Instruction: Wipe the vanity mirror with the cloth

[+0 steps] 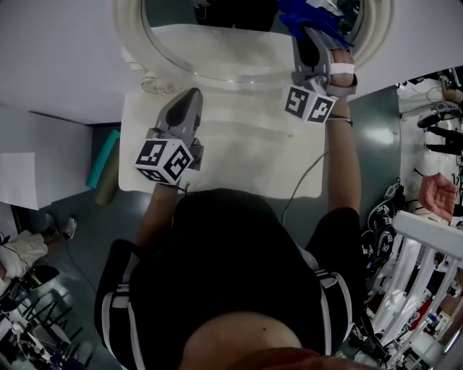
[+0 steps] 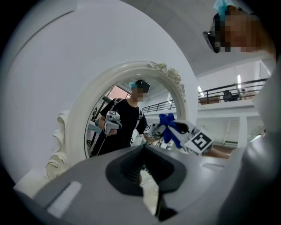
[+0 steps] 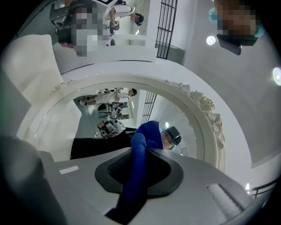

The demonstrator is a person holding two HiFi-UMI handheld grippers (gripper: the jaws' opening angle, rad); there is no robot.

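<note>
The vanity mirror [image 1: 217, 54], oval in an ornate white frame, stands at the far edge of the white table [image 1: 239, 155]. My right gripper [image 1: 312, 30] is shut on a blue cloth [image 1: 304, 13] held up against the right part of the glass. In the right gripper view the cloth [image 3: 136, 176] hangs out between the jaws of the gripper [image 3: 139, 151], close to the mirror [image 3: 101, 114]. My left gripper [image 1: 189, 97] hovers over the table before the mirror's left base, jaws together and empty. In the left gripper view, past that gripper [image 2: 142, 169], are the mirror [image 2: 79, 114] and the cloth [image 2: 171, 125].
A thin cable [image 1: 304, 181] runs across the table toward the person. A teal roll [image 1: 103, 159] lies on the floor at the left, and chairs stand at the lower left. White racks [image 1: 427, 253] and gear crowd the right side, where another person's hand [image 1: 440, 194] shows.
</note>
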